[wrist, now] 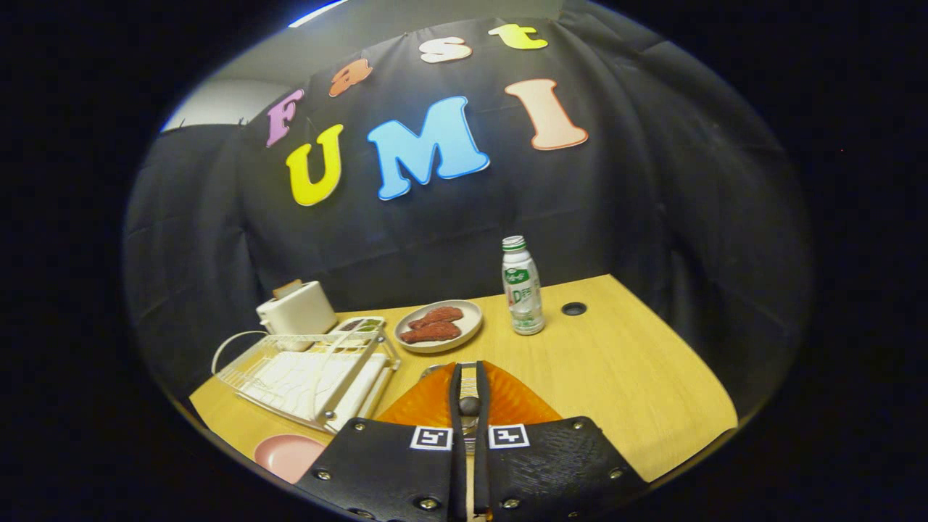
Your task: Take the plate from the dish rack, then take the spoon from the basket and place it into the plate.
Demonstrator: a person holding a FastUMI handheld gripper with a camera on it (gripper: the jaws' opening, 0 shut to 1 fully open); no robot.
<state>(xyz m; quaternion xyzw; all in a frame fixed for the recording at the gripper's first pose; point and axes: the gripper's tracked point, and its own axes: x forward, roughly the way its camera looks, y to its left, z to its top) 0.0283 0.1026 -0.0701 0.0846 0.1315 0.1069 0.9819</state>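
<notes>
Beyond my tongs a wooden table meets the black cloth wall; a ceiling light glows above.

The gripper has two wide flat plates side by side at its back, each with a rough, bumpy skin and rounded corners. Small shiny round screws sit along the edges of the plates, and each plate has one square black-and-white mark like a little puzzle picture near the middle gap. Two long thin fingers stick out forward from between the plates, very close together, with a thin pale strip in the narrow gap between them, and I cannot tell if they squeeze it.
</notes>
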